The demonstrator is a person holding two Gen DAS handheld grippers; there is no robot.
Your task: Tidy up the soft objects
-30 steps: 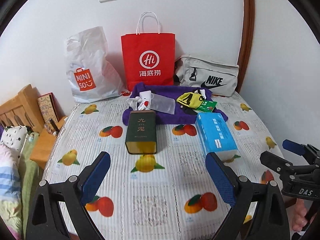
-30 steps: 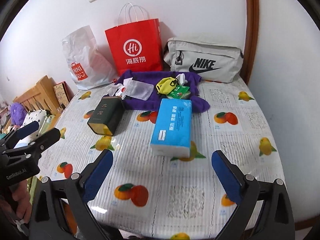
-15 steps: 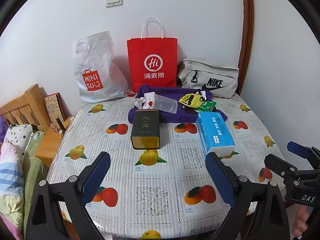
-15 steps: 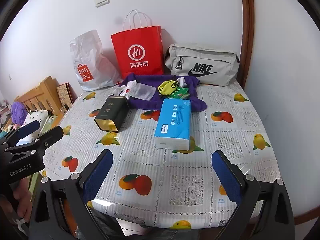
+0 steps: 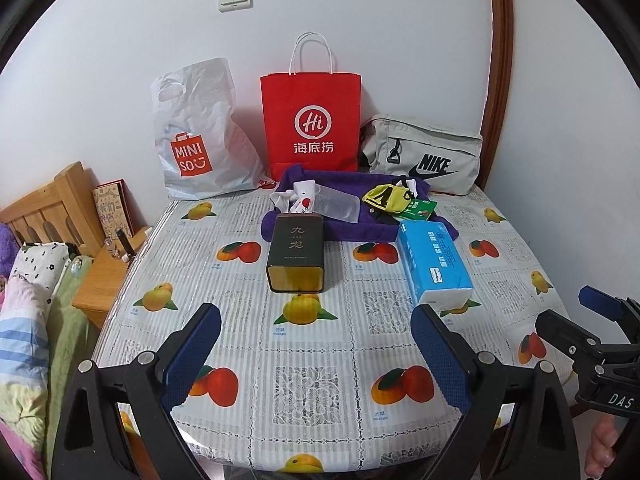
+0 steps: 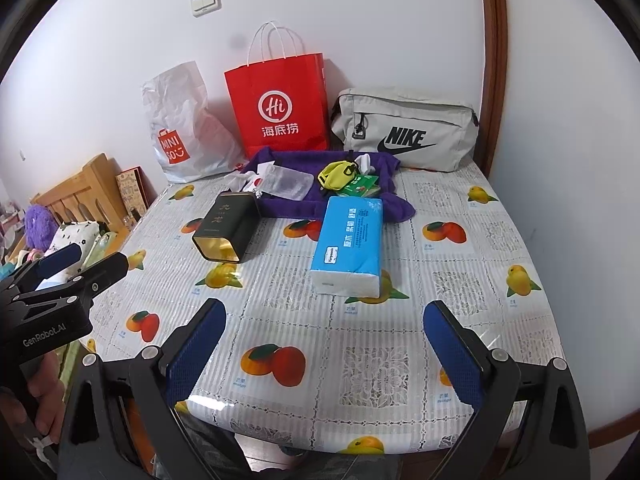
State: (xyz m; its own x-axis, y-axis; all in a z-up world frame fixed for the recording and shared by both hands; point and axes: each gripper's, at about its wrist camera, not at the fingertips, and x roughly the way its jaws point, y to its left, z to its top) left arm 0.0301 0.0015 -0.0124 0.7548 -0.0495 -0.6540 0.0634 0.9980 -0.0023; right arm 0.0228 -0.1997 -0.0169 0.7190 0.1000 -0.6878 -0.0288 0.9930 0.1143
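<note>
Left gripper (image 5: 316, 350) — fingers spread wide, nothing between them, held above the near edge of the table (image 5: 320, 384). Right gripper (image 6: 324, 346) the same: wide open, empty, over the near edge.

Straight ahead of the left gripper, a dark green tin (image 5: 296, 254) lies on its side, gold end facing back toward the gripper. Ahead and to its right, a blue tissue pack (image 5: 434, 264), lying flat. In the right wrist view that pack (image 6: 350, 240) sits almost dead ahead of the right gripper, with the tin (image 6: 226, 226) ahead and to the left.

Beyond both, a purple towel (image 5: 352, 228) is spread out (rumpled, its far edge touching the bags). On it: a clear plastic pouch (image 5: 336, 206), a small white item with red marks (image 5: 298, 200) just behind the tin, a yellow-and-black fabric piece (image 5: 386, 198) and a green packet (image 5: 418, 210) near the tissue pack's far end.

Farthest from the grippers, against the wall — a white Miniso plastic bag (image 5: 200, 140), a red paper bag (image 5: 312, 124) standing upright, a grey Nike bag (image 5: 424, 156).

To the left of the table, a wooden headboard (image 5: 52, 204) and bedding (image 5: 28, 320).
</note>
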